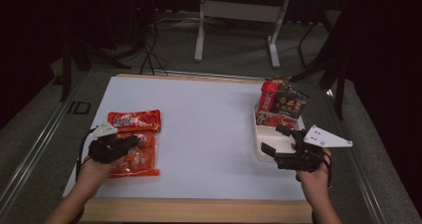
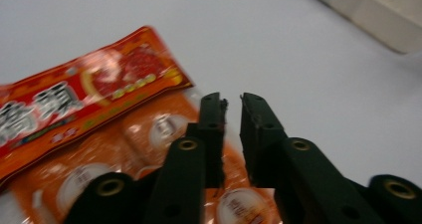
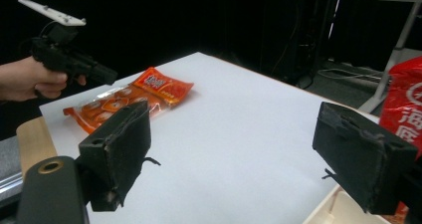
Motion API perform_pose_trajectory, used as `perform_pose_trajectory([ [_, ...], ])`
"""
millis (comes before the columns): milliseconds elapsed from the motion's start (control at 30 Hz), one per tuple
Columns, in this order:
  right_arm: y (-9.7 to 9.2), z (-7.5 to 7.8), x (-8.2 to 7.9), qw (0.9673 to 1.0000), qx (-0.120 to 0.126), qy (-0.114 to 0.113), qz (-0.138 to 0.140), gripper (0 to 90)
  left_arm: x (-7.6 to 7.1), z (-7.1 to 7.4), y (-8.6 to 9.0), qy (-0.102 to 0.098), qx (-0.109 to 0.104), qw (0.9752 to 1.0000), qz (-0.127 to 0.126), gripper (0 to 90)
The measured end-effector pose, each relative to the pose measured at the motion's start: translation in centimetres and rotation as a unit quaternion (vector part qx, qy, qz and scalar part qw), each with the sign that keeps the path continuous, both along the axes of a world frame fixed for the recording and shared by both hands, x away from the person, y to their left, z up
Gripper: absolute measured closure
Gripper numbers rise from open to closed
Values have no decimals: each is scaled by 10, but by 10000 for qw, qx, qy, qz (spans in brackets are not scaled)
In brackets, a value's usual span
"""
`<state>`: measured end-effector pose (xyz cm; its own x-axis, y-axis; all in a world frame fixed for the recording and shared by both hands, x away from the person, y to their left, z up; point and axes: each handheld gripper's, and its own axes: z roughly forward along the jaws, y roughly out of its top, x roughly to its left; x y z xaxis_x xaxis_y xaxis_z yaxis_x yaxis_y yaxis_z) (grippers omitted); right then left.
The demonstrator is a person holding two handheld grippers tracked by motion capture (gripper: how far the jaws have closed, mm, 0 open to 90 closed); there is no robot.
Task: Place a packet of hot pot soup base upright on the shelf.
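Two snack packets lie at the table's left: a red one (image 1: 134, 120) (image 2: 89, 99) (image 3: 166, 87) and, nearer the person, an orange one (image 1: 137, 159) (image 2: 149, 134) (image 3: 107, 107) with clear film. My left gripper (image 1: 134, 140) (image 2: 233, 102) (image 3: 107, 77) hovers just over the orange packet. Its jaws stand nearly together with only a thin slit, and I see nothing pinched between them. My right gripper (image 1: 271, 138) (image 3: 239, 144) is open wide over the near end of the white tray (image 1: 259, 152), with nothing between its pads.
The tray (image 3: 338, 211) (image 2: 378, 15) at the right holds a red bag (image 1: 268, 95) (image 3: 405, 99) and a dark bag (image 1: 291, 104) at its far end. White table surface (image 1: 209, 134) lies between the two hands. Desk legs stand on the floor beyond.
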<state>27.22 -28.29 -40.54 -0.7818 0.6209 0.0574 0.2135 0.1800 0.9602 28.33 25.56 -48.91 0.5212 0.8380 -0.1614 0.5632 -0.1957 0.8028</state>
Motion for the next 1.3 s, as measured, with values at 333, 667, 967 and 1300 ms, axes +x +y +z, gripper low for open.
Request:
perform_pose_trajectory([
  [333,10,-11,-1,9997,-68,91,205,151,4,-23,36,344,538,9963,580,899],
  [667,13,-15,0,9994,-126,164,284,152,15,-45,61,616,797,9875,1209,899],
  [967,14,-18,1,9992,-141,188,313,152,23,-53,56,730,836,9870,1161,900],
  [1300,16,-19,1,9990,-173,216,361,152,30,-51,41,748,911,9891,884,900],
])
